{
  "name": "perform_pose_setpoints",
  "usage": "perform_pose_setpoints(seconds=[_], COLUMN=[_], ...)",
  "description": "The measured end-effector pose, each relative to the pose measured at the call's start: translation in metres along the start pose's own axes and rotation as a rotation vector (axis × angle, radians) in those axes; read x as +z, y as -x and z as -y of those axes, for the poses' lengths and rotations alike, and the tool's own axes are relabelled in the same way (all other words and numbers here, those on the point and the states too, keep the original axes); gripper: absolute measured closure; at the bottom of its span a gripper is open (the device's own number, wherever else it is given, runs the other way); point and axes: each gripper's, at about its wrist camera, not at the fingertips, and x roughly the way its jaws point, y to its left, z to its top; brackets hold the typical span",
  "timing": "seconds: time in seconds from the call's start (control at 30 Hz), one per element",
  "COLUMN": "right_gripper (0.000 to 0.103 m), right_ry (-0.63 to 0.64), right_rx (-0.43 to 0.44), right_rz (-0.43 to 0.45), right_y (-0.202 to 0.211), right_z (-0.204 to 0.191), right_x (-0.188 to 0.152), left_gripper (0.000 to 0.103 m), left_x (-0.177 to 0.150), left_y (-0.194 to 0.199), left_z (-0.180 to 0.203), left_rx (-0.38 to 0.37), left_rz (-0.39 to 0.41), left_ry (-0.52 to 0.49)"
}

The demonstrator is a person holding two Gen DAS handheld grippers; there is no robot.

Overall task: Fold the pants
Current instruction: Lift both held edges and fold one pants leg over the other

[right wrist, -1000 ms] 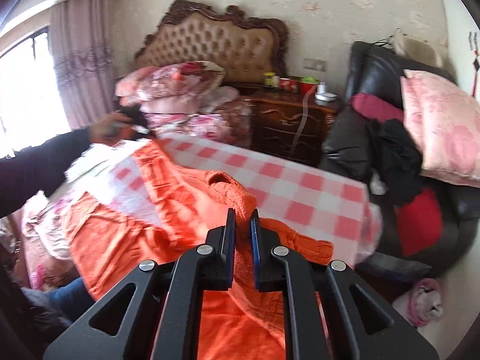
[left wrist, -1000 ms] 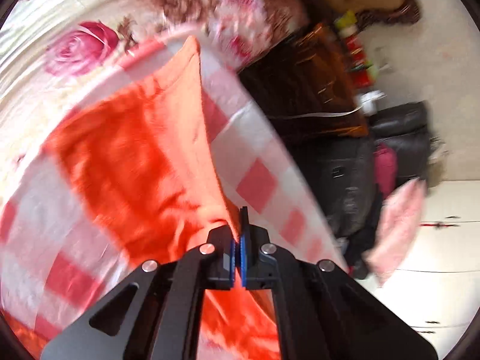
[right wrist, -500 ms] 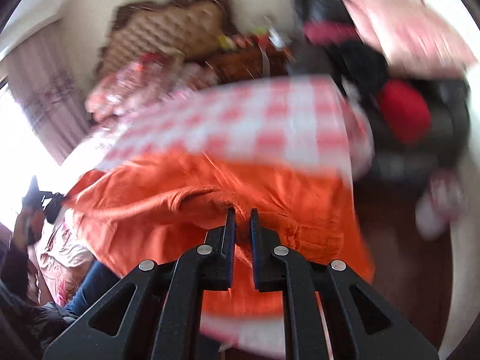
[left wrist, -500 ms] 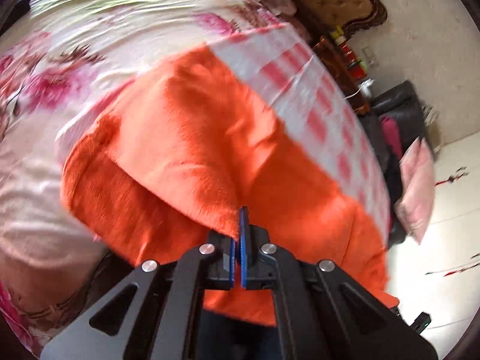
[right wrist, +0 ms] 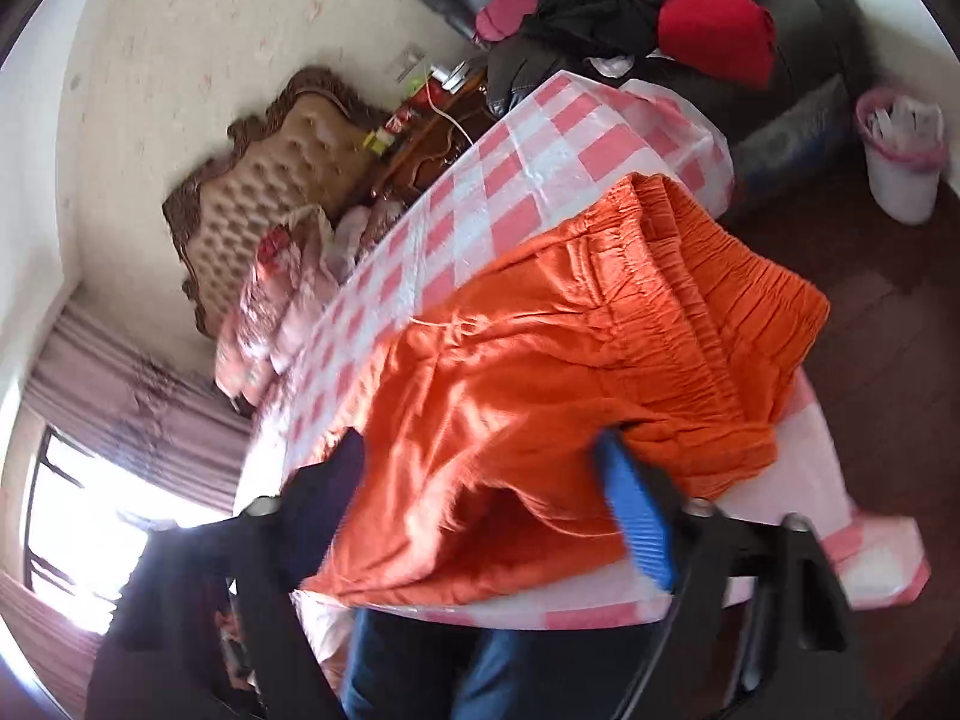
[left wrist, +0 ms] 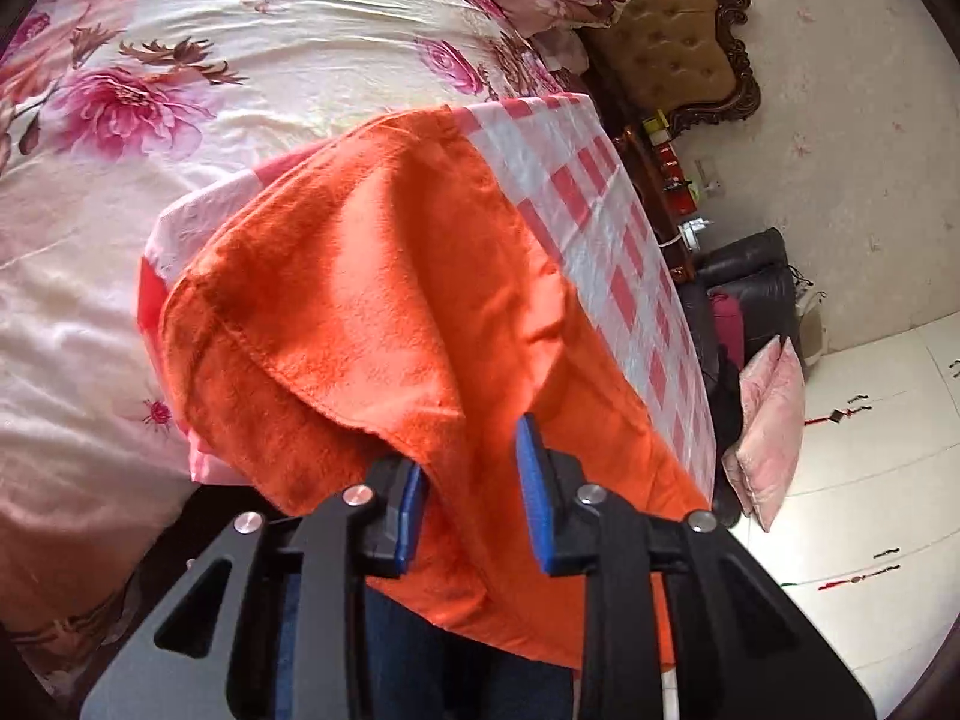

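Pants (left wrist: 372, 312) | folded on checked cloth (left wrist: 600, 228) | between opening left tool (left wrist: 471, 498) jaws

Your left wrist view is sharp and brightly daylit; the orange pants (left wrist: 384, 300) glow almost oversaturated, with soft shadow in their folds and a darker patch under the hanging edge. The floral bedspread (left wrist: 180, 90) washes out pale toward the top left. Your right wrist view is softer: the window (right wrist: 90, 510) at lower left blows out to pure white, and its glare hazes the curtain (right wrist: 120, 396) beside it. The blue pad on the fingers (right wrist: 636, 522) is smeared by motion. Both views bend strongly at the rim and fade into black corners.
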Motion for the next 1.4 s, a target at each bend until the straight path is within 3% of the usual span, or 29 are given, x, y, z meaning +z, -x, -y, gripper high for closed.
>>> perform_pose_setpoints(seconds=[0.03,0.17,0.33,0.47,0.57,0.73,0.77,0.83,0.87,0.9,1.03,1.1,1.2,1.27,1.33,1.4], right_gripper=[0.021,0.020,0.024,0.020,0.018,0.018,0.020,0.050,0.074,0.082,0.085,0.085,0.085,0.085,0.085,0.085], right_ry=[-0.017,-0.081,-0.104,-0.127,-0.163,-0.298,-0.311,-0.327,-0.311,-0.276,-0.093,0.067,0.259,0.229,0.141,0.120], right_rx=[-0.004,-0.065,-0.229,-0.383,-0.396,-0.317,-0.310,-0.314,-0.323,-0.336,-0.376,-0.292,-0.302,-0.316,-0.356,-0.480], right_rz=[0.004,0.005,0.057,0.106,0.088,-0.017,-0.020,-0.021,-0.020,-0.012,0.028,0.127,0.228,0.190,0.078,-0.013], right_y=[0.001,-0.002,0.004,0.026,0.036,0.011,0.005,-0.005,-0.008,-0.008,-0.003,0.012,0.031,0.024,0.001,-0.020], right_z=[0.001,0.006,-0.006,-0.004,0.008,0.039,0.042,0.042,0.039,0.032,-0.017,-0.061,-0.095,-0.070,-0.023,0.014], right_x=[0.000,0.000,-0.005,-0.010,-0.014,-0.021,-0.020,-0.015,-0.010,-0.004,0.042,0.072,0.082,0.083,0.076,0.059], left_gripper=[0.093,0.095,0.096,0.096,0.096,0.096,0.096,0.100,0.101,0.101,0.102,0.102,0.102,0.102,0.102,0.102], left_x=[0.002,0.007,0.012,0.013,0.011,0.010,0.010,0.011,0.012,0.014,0.040,0.058,0.055,0.039,0.007,-0.023], left_y=[-0.002,-0.003,0.002,0.002,-0.001,-0.003,-0.004,-0.003,-0.003,-0.003,-0.005,0.015,0.056,0.069,0.064,0.051], left_z=[0.001,0.006,0.018,0.025,0.024,0.023,0.023,0.025,0.025,0.027,0.055,0.089,0.123,0.115,0.086,0.060], left_rx=[0.009,0.023,0.042,0.051,0.058,0.061,0.063,0.067,0.070,0.071,0.079,0.051,0.027,0.023,0.030,0.057], left_rz=[-0.008,-0.011,-0.010,-0.005,-0.015,-0.017,-0.018,-0.018,-0.018,-0.020,-0.041,0.013,0.103,0.094,0.023,-0.034], left_ry=[-0.005,-0.026,-0.047,-0.072,-0.073,-0.073,-0.075,-0.081,-0.084,-0.088,-0.130,-0.183,-0.281,-0.282,-0.259,-0.245])
